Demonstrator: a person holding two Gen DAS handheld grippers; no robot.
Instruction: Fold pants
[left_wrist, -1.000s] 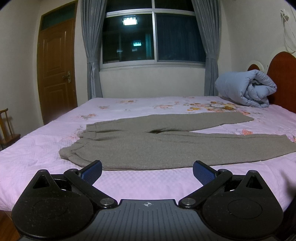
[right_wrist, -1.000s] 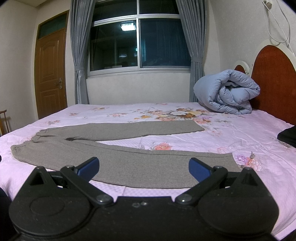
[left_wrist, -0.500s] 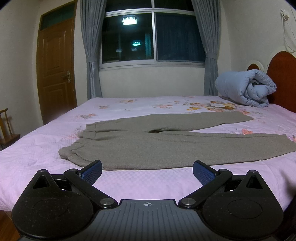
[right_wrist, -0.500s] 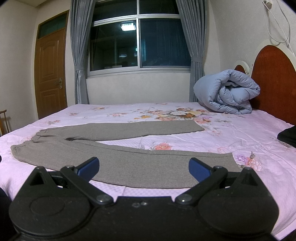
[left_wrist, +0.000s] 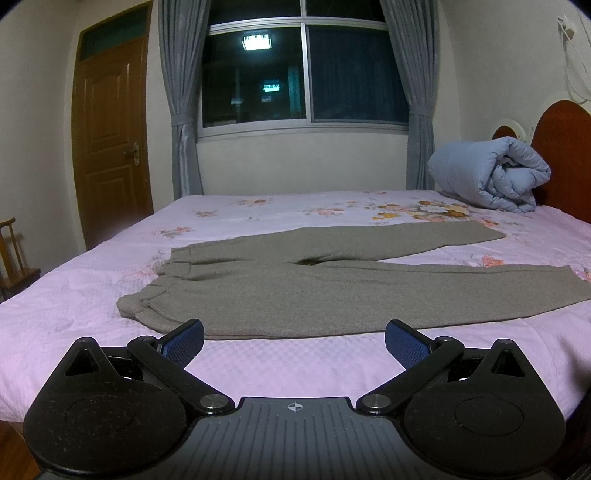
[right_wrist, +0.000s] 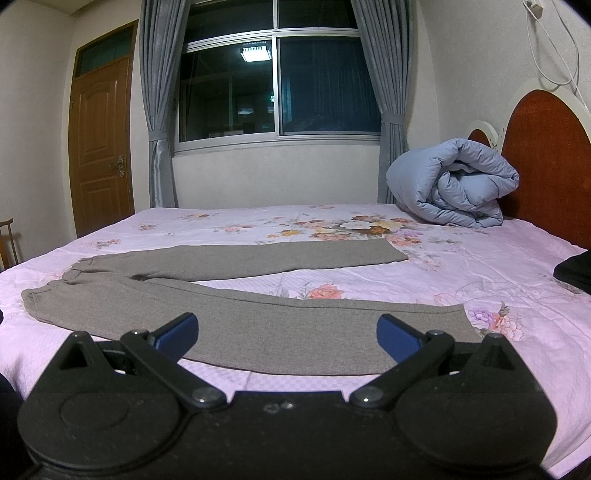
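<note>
Left gripper is level at the near bed edge, blue pads spread wide with nothing between them; right gripper sits the same way, fingers far apart and empty. Just beyond both, grey pants lie flat on the pink floral bed, waistband left, two legs splayed toward the right. Farther back a rolled blue duvet rests against the headboard, no containers visible.
</note>
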